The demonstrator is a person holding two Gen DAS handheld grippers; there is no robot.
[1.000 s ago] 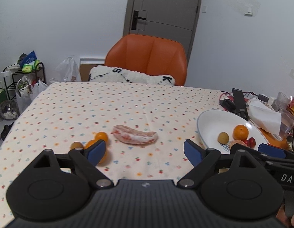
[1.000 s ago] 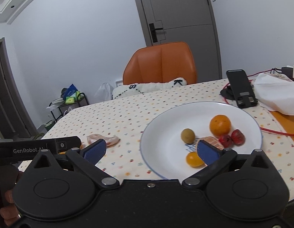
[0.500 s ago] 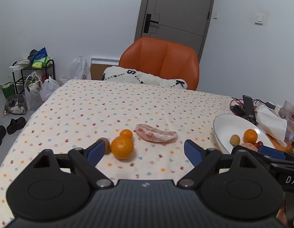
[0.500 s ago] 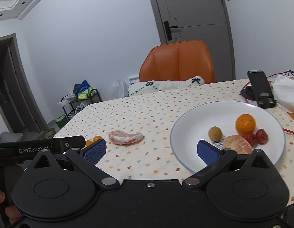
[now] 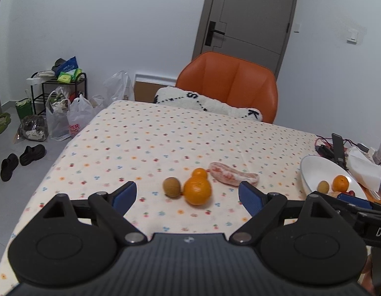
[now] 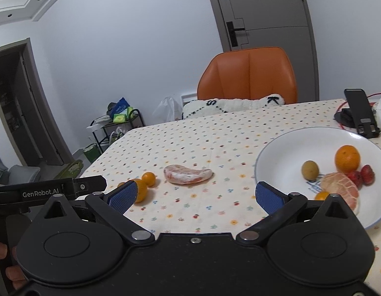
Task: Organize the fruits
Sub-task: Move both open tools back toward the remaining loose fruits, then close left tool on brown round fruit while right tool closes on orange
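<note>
On the dotted tablecloth lie a large orange (image 5: 197,191), a small orange (image 5: 199,173) behind it, a brown kiwi-like fruit (image 5: 171,187) to its left and a pink pomelo segment (image 5: 233,176) (image 6: 188,174). My left gripper (image 5: 188,196) is open, just short of the large orange, with nothing between its fingers. My right gripper (image 6: 196,196) is open and empty too, in front of the pomelo segment. The white plate (image 6: 279,155) (image 5: 313,170) at the right holds an orange (image 6: 347,157), a small brown fruit (image 6: 310,170), peeled pomelo (image 6: 340,188), strawberries (image 6: 363,175) and a small orange fruit (image 6: 322,195).
An orange chair (image 5: 229,83) with a white cushion (image 5: 207,103) stands at the table's far edge. A phone stand (image 6: 360,116), red cables and tissues (image 5: 363,170) crowd the right side by the plate. Bags, shoes and a rack (image 5: 57,86) sit on the floor at the left.
Both grippers have pulled back and swung left. The loose fruits now lie between the left gripper's fingers in its view; the plate has slid to the right in both views.
</note>
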